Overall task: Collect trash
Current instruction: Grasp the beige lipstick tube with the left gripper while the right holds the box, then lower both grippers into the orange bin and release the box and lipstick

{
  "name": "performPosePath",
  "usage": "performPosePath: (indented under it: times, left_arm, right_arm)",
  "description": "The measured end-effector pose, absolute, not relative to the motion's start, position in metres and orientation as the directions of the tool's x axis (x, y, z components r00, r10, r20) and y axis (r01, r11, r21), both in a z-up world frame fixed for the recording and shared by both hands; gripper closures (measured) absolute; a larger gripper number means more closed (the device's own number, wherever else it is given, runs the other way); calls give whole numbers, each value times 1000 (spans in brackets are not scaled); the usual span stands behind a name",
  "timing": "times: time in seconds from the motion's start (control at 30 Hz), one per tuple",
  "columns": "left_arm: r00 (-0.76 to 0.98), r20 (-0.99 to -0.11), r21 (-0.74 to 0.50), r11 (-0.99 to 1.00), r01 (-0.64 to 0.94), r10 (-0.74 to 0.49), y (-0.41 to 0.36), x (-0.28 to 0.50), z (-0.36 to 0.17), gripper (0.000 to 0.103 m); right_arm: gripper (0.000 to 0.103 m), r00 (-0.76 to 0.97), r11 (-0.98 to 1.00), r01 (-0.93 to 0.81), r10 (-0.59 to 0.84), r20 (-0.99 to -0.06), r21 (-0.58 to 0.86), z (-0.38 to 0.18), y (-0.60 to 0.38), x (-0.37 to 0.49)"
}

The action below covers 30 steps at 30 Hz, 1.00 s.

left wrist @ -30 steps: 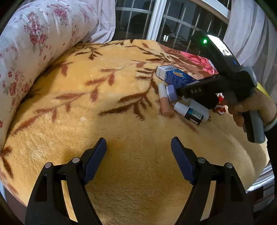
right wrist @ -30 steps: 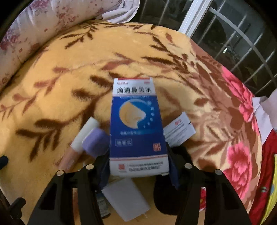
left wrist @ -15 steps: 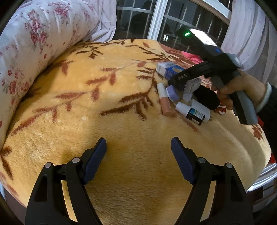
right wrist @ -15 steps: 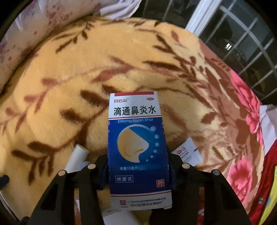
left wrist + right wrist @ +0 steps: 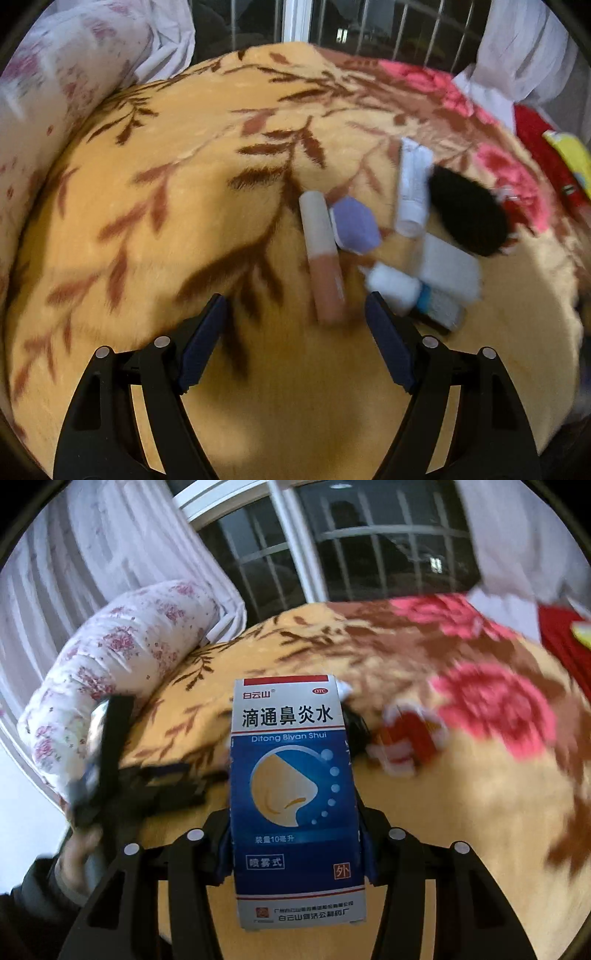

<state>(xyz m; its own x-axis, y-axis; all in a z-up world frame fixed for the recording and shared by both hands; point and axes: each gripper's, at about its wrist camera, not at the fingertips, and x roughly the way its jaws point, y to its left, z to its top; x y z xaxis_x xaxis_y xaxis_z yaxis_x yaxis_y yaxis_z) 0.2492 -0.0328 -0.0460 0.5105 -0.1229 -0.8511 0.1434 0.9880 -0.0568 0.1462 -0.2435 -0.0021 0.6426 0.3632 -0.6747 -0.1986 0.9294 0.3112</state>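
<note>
My right gripper (image 5: 295,849) is shut on a blue and white medicine box (image 5: 291,794), held upright and lifted above the blanket. My left gripper (image 5: 293,317) is open with nothing between its fingers, just in front of a pile of small trash. The pile holds a pink tube (image 5: 321,251), a purple cap (image 5: 356,225), a white tube (image 5: 413,188), a black lump (image 5: 465,214), a white box (image 5: 447,266) and a small bottle (image 5: 413,291). The tube's near end lies close to the right finger. The right wrist view shows the left gripper (image 5: 107,760) blurred at the left, held by a hand (image 5: 77,853).
A yellow blanket (image 5: 184,184) with brown leaves and pink flowers covers the bed. A floral rolled quilt (image 5: 122,657) lies along the left side. A barred window (image 5: 369,554) and curtains stand behind. A red and white packet (image 5: 406,738) lies on the blanket.
My right gripper closed on the blue box, lifted it off the pile and swung away. My left gripper moved forward and right, close to the pile.
</note>
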Motion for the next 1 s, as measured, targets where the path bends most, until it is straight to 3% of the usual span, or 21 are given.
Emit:
performPosePath:
  times: [0.13, 0.23, 0.33, 0.37, 0.47, 0.63, 1.0]
  left_arm:
    - [512, -854, -27, 992, 125, -88, -38, 271, -50, 30]
    - [516, -854, -25, 995, 97, -72, -35, 283, -51, 42]
    - [541, -839, -7, 996, 94, -57, -36, 280, -49, 70]
    - [552, -832, -5, 995, 103, -61, -37, 277, -48, 85]
    - [563, -823, -17, 995, 98, -70, -35, 275, -46, 86]
    - [604, -774, -160, 982, 101, -188, -14, 265, -33, 86]
    - [714, -662, -126, 972, 196, -230, -12, 132, 17, 86]
  right_arm:
    - [52, 651, 926, -174, 363, -667, 334, -15, -256, 131]
    - [52, 647, 920, -168, 374, -664, 355, -22, -260, 123]
    - [52, 655, 915, -161, 379, -654, 370, -24, -263, 120]
    - [52, 660, 916, -159, 375, -651, 368, -23, -264, 119]
    - [52, 661, 910, -152, 383, -646, 385, -25, -265, 118]
    - [52, 659, 906, -159, 392, -641, 391, -23, -259, 111]
    - [52, 648, 902, -194, 412, -641, 385, -21, -228, 71]
